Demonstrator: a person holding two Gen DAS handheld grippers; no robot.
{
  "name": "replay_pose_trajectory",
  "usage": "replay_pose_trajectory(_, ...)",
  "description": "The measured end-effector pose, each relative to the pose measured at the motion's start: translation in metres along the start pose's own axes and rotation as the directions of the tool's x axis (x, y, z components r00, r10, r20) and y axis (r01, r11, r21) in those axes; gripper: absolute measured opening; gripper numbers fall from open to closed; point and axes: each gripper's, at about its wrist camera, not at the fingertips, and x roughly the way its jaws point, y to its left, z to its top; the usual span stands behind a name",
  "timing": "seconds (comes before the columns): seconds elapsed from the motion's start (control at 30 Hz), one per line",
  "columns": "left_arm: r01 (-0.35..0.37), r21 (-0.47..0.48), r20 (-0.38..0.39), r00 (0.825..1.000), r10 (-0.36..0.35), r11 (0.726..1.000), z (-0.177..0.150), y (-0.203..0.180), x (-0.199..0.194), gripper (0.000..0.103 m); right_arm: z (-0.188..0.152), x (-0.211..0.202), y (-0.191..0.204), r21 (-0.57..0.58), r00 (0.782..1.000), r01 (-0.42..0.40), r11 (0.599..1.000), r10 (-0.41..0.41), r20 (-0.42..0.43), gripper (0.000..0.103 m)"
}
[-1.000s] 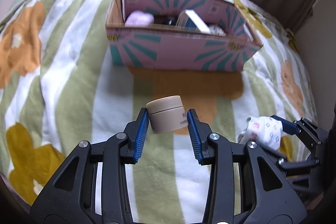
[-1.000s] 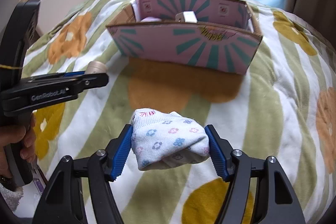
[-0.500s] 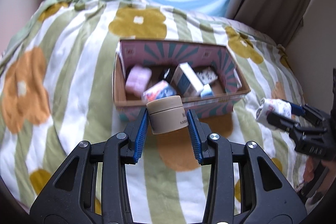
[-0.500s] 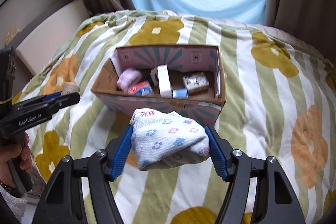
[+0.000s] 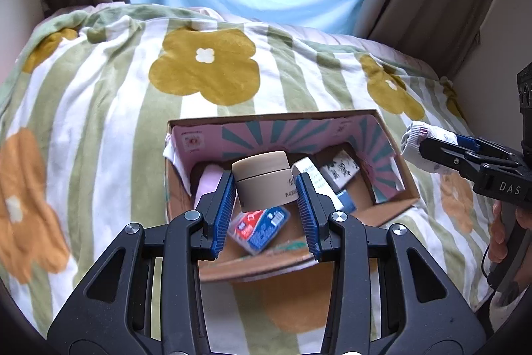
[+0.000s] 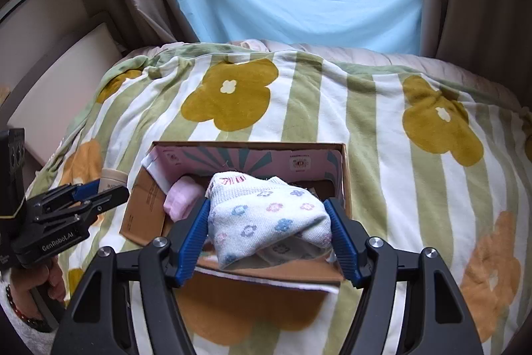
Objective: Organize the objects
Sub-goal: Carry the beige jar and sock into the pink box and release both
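The beige cosmetic jar [image 5: 261, 183], rigid and smooth, sat clamped by its side wall in the left hand-held gripper [image 5: 265, 205] above the cardboard box [image 5: 389, 152] on the bed; it looked light but liable to slip. The rolled floral sock [image 6: 267, 218], soft and compressible, was squeezed across its middle by the right hand-held gripper [image 6: 270, 233], half closed, over the box's near right part.

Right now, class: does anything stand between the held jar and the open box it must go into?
Nothing visible does. The left gripper holds the beige jar above the open cardboard box; a red-and-blue packet lies inside, below it.
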Motion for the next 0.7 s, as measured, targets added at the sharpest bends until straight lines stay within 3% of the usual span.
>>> replay_pose_trajectory(0.4, 0.025, -0.011, -0.121, 0.992, -0.026, 1.000, 0.006, 0.014, 0.088, 0.034, 0.014, 0.080, -0.015, 0.085, 0.996, -0.016, 0.996, 0.024, -0.091, 0.064)
replay_pose_trajectory(0.7, 0.023, 0.003, -0.176, 0.984, -0.022, 1.000, -0.001, 0.016, 0.110, 0.034, 0.016, 0.104, -0.016, 0.116, 0.991, -0.023, 0.993, 0.038, -0.129, 0.064)
